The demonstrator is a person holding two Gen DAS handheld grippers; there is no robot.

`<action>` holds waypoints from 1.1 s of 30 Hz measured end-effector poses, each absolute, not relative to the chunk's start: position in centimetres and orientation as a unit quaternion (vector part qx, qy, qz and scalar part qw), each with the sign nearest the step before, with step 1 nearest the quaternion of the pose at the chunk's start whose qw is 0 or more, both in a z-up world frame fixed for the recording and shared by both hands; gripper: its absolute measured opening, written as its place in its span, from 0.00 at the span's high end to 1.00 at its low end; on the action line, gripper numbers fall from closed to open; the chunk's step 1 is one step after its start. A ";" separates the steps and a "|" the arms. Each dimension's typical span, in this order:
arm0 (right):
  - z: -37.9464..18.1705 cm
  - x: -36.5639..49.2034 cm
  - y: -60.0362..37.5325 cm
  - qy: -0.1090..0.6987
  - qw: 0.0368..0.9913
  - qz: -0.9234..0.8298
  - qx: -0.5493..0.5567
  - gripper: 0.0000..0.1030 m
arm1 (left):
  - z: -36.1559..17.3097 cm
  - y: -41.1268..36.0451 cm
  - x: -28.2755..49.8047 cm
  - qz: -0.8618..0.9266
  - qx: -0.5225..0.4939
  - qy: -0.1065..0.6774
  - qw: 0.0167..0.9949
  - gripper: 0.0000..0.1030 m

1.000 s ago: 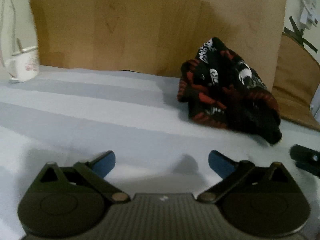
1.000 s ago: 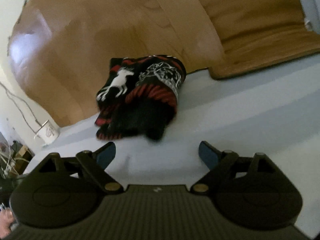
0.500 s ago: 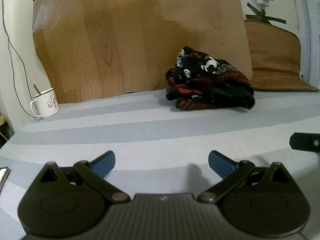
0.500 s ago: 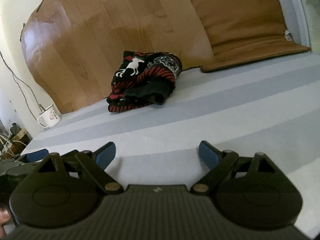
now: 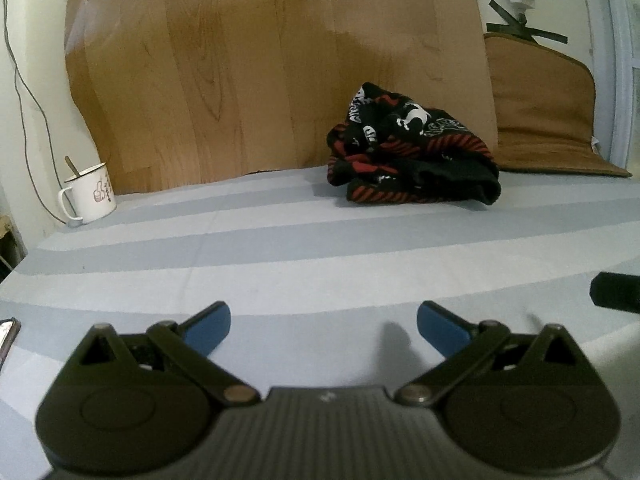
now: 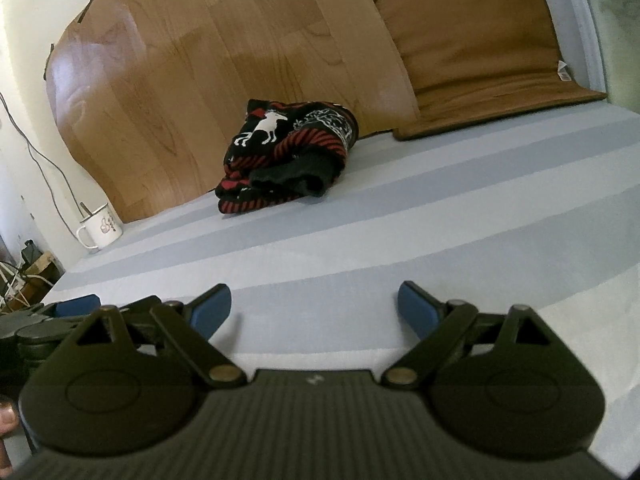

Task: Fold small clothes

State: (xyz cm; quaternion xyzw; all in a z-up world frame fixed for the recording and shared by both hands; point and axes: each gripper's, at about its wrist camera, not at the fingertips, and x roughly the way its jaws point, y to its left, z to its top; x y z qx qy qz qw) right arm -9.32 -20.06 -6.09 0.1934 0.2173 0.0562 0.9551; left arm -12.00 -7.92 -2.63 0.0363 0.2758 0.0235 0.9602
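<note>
Right now your left gripper (image 5: 323,325) is wide open with nothing between its blue pads (image 5: 208,326), low over the striped sheet (image 5: 280,248). Your right gripper (image 6: 315,310) is spread just as wide and also empty, hovering above the same sheet (image 6: 440,216). Neither one touches any cloth.

The small garment (image 5: 412,156), a black knit with red stripes and white patterns, sits in a rumpled bundle at the far side of the surface, well apart from both grippers. From the right wrist view the garment (image 6: 286,156) shows a white reindeer on top and a dark cuff or fold spilling out the front. It lies close to the wood-grain panel (image 5: 260,68) leaning on the wall; cannot tell whether it touches it.

A brown cushion (image 5: 544,108) stands to the right of the bundle, folded up against the wall with its lower flap flat on the sheet. A white enamel mug (image 5: 90,194) with a spoon in it sits at the far left corner, near a thin cable (image 5: 24,100) hanging down the wall.

At the left edge of the right wrist view you can see the left gripper's blue pad; a fingertip (image 6: 6,420) of your hand shows at the bottom left.
</note>
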 end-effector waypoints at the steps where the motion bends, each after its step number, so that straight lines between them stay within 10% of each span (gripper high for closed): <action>1: -6.1 -9.3 -20.1 0.217 0.955 0.057 0.194 0.10 | -2.6 -7.9 -12.0 0.024 0.035 0.276 0.960 0.00; 33: -6.2 -9.7 -21.0 0.208 0.948 0.076 0.230 0.06 | -3.1 -9.3 -11.6 0.062 0.093 0.299 0.948 0.00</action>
